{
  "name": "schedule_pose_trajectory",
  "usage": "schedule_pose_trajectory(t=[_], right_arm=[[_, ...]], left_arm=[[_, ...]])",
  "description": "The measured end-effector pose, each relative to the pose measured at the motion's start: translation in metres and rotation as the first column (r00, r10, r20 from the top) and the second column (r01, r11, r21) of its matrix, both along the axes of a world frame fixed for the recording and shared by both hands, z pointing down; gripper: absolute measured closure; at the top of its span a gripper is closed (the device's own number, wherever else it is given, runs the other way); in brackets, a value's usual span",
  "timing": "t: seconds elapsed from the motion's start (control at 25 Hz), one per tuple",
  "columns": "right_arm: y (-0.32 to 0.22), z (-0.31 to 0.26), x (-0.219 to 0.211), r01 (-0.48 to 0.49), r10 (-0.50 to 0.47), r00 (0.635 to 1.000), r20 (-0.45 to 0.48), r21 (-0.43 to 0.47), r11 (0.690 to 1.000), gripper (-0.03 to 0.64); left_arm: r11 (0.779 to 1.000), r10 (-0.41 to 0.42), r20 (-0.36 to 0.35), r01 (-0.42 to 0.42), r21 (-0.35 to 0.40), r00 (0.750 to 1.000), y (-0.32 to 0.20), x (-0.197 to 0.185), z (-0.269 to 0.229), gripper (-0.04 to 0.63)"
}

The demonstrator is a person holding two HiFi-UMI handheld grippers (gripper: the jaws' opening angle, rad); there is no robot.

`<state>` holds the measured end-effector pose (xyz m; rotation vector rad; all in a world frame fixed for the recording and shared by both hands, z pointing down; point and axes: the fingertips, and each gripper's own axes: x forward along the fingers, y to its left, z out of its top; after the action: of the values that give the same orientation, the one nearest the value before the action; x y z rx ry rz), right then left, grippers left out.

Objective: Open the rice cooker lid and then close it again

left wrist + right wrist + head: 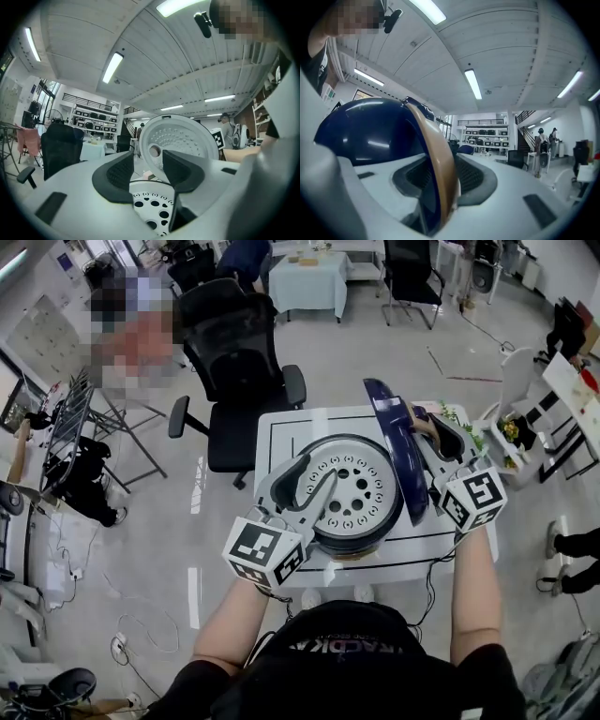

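Lid (395, 442) is up, standing near upright along the cooker's (359, 538) right side. The right gripper (440, 182) pinches its gold-banded rim, I'd say to steer the swing. The left gripper (317, 480) hovers spread over the cooker's left rim with nothing between its jaws, likely ready to steady the body. The cooker sits mid-counter (281, 427). The lid is glossy navy outside and pale and dimpled inside, and a perforated disc (352, 486) shows below.

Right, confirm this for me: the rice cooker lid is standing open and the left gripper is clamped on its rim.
Wrong gripper. The rice cooker lid is standing open, but the right gripper is clamped on its rim, as the right gripper view shows. The left gripper is open, with nothing held.
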<state>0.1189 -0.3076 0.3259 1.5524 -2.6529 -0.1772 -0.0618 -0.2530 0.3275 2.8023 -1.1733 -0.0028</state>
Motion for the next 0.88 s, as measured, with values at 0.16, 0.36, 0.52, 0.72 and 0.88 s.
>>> schedule_pose_trajectory(t=[0.16, 0.36, 0.52, 0.72, 0.88], right_arm=[[0.002, 0.01, -0.005, -0.024, 0.025, 0.999, 0.044, -0.01, 1.0, 0.477], [-0.001, 0.01, 0.022, -0.032, 0.034, 0.996, 0.085, -0.03, 0.999, 0.488], [-0.005, 0.011, 0.046, -0.025, 0.029, 0.995, 0.099, -0.046, 0.999, 0.492], [-0.006, 0.015, 0.054, -0.02, 0.03, 0.99, 0.135, -0.068, 0.997, 0.495], [-0.006, 0.017, 0.06, -0.01, 0.023, 0.988, 0.152, -0.081, 0.997, 0.497]], left_arm=[[1.0, 0.011, -0.002, -0.011, 0.0, 1.0, 0.003, -0.013, 0.011, 0.411], [1.0, 0.018, 0.002, -0.018, -0.002, 1.0, 0.002, 0.012, 0.007, 0.408], [1.0, 0.015, 0.005, -0.015, -0.002, 1.0, -0.001, 0.037, 0.003, 0.407], [1.0, 0.008, 0.005, -0.008, -0.004, 1.0, 0.001, 0.043, 0.003, 0.407], [1.0, -0.006, 0.003, 0.006, -0.005, 1.0, 0.002, 0.049, 0.002, 0.407]])
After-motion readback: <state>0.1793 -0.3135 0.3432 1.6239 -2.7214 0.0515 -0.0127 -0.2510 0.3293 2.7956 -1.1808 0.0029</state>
